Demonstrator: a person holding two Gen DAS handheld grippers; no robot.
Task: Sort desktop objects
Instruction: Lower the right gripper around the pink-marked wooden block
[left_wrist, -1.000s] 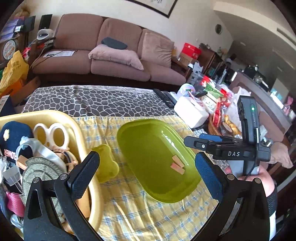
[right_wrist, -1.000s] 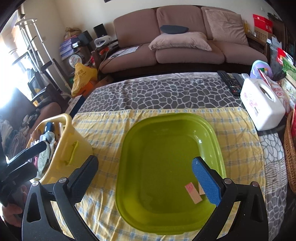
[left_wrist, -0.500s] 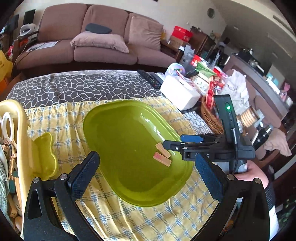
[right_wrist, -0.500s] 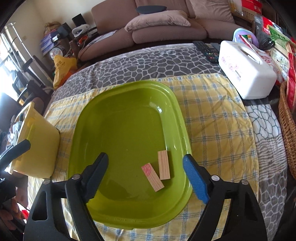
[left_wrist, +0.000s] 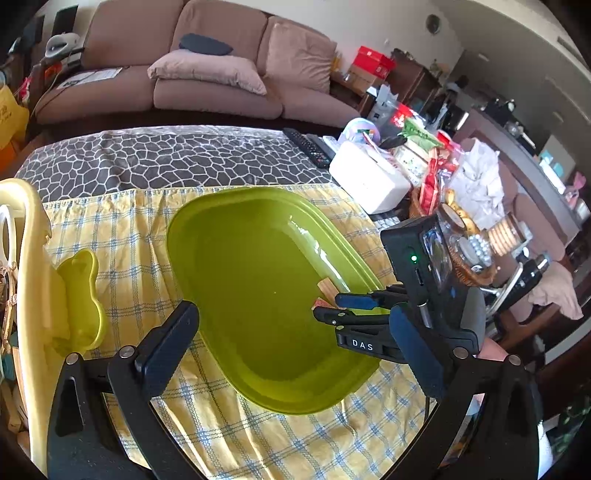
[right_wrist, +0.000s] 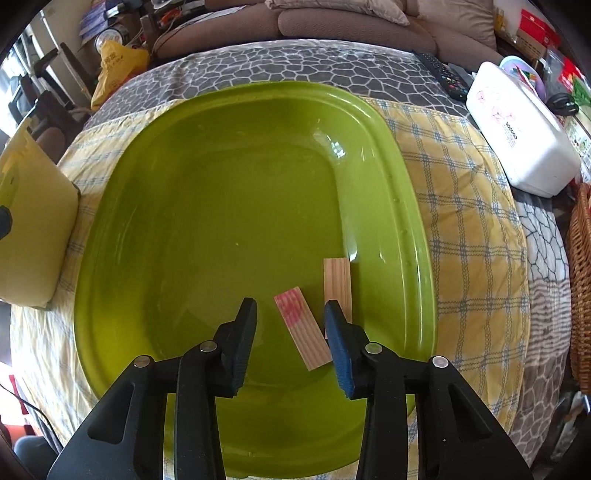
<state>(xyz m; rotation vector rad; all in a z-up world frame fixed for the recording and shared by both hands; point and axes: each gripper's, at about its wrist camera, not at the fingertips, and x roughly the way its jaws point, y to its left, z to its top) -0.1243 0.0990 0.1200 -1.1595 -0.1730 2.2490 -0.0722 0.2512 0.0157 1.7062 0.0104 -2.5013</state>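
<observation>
A green tray (right_wrist: 184, 147) lies on the yellow checked cloth and holds two small wooden blocks. The pink-stained block (right_wrist: 301, 328) lies flat between the fingers of my right gripper (right_wrist: 291, 325), low inside the tray. Its jaws are closing; the left pad stands clear of the block. The plain block (right_wrist: 337, 284) lies just beyond the blue finger. The left wrist view shows the right gripper (left_wrist: 328, 305) over the tray (left_wrist: 258, 240) and the plain block (left_wrist: 327, 286). My left gripper (left_wrist: 291, 321) hangs wide open over the tray's near side, holding nothing.
A yellow basket (left_wrist: 29, 258) full of items stands at the left, with a small yellow-green dish (left_wrist: 79, 295) beside it. A white tissue box (right_wrist: 517, 129), a remote (left_wrist: 310, 147) and a wicker basket (right_wrist: 581, 277) crowd the right side.
My right gripper has dropped into the tray and narrowed its jaws around the pink-stained block. My left gripper swung right, away from the yellow basket, toward the tray.
</observation>
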